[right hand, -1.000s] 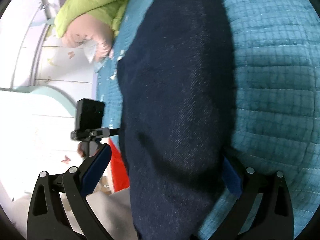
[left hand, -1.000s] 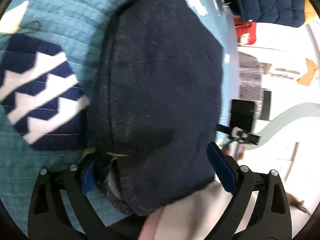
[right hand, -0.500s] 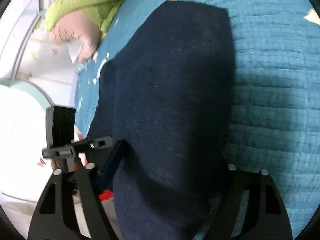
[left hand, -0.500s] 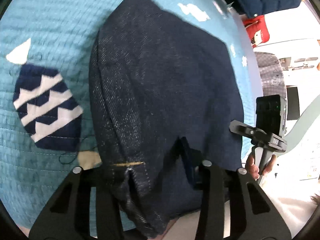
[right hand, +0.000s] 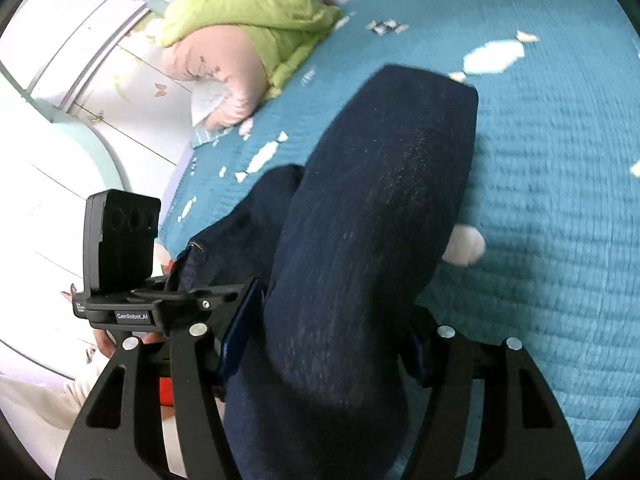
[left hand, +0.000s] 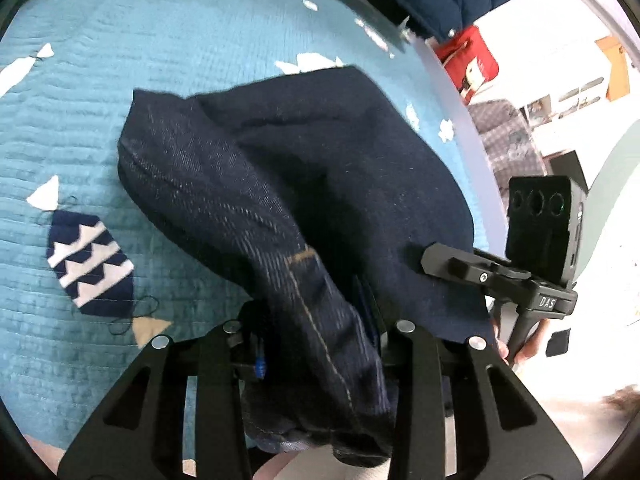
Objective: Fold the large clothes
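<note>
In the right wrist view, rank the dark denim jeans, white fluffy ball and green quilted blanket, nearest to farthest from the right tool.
1. Dark denim jeans: clamped in the right tool.
2. White fluffy ball: on the bedspread, right of the jeans.
3. Green quilted blanket: far upper left, over a pink pillow.

The jeans [left hand: 320, 200] lie on the bed [left hand: 120, 100], their near end bunched between the left tool [left hand: 320, 344]'s fingers. The right tool [right hand: 332, 332] straddles another fold. A pillow [right hand: 224, 68] lies at the bed's far left corner.
</note>
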`<move>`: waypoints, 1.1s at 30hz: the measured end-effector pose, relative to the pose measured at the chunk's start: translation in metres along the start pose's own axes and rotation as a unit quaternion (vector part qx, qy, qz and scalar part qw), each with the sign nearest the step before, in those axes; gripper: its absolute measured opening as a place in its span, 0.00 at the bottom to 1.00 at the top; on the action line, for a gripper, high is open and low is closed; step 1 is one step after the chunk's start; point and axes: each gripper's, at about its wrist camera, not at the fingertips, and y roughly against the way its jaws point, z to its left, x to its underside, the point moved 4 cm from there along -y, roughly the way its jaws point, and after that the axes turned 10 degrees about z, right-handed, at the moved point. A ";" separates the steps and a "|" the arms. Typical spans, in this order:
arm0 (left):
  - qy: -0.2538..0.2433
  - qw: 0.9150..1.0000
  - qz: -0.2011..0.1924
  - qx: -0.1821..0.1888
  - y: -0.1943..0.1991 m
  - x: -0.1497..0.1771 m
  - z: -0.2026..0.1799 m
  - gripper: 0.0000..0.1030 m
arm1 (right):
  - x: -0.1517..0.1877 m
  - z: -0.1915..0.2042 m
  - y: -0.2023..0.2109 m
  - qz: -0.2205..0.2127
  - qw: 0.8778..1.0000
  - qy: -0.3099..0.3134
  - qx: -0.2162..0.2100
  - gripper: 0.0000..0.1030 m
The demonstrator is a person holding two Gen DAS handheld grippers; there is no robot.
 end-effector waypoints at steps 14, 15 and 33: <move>-0.027 0.994 -0.105 -0.024 0.123 -0.035 0.030 0.33 | -0.086 0.100 -0.025 -0.060 0.996 0.069 -0.015 0.57; -0.031 0.993 -0.108 -0.028 0.133 -0.040 0.033 0.33 | -0.097 0.110 -0.028 -0.069 0.995 0.073 -0.016 0.57; 0.087 0.977 -0.058 -0.185 0.164 -0.148 0.247 0.42 | -0.224 0.057 -0.202 -0.006 0.995 -0.012 0.098 0.70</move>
